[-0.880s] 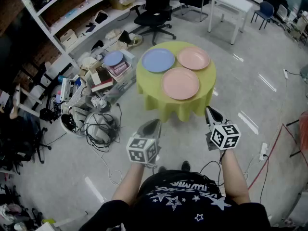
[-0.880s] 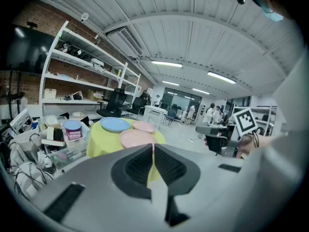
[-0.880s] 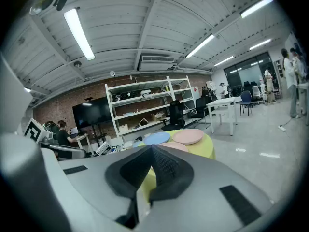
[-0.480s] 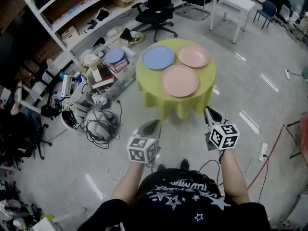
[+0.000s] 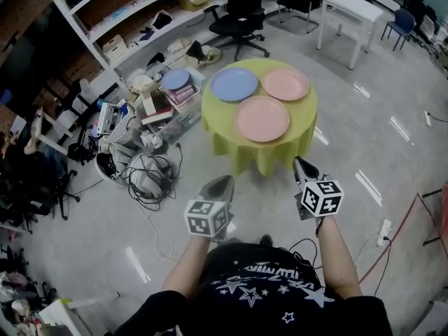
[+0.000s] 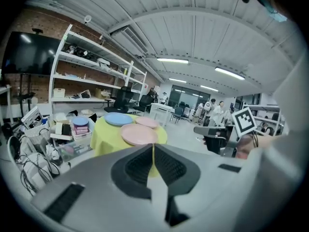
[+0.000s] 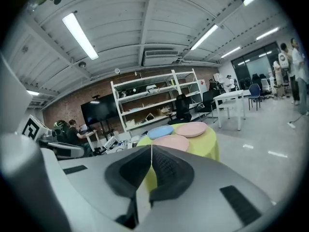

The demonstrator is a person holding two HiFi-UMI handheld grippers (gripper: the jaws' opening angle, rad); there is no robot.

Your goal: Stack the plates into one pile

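Observation:
Three plates lie side by side on a round table with a yellow-green cloth [image 5: 276, 149]: a blue plate [image 5: 234, 85] at the back left, a pink plate [image 5: 285, 83] at the back right and a second pink plate [image 5: 262, 118] nearest me. The same three show in the left gripper view as the blue plate [image 6: 119, 119], far pink plate [image 6: 146, 122] and near pink plate [image 6: 138, 134]. My left gripper [image 5: 222, 182] and right gripper [image 5: 302, 164] hang short of the table, both shut and empty. In the right gripper view the near pink plate [image 7: 171, 142] lies just beyond the jaws.
Left of the table are white shelves [image 5: 119, 26], boxes, a bin with a small blue plate [image 5: 175, 80] on it, and tangled cables [image 5: 143, 180] on the floor. A black office chair [image 5: 241, 21] and a white table [image 5: 350, 9] stand behind. A power strip [image 5: 383, 231] lies at the right.
The table and plates have shifted slightly right and down in the head view. Both grippers stay shut, held in much the same place in front of me.

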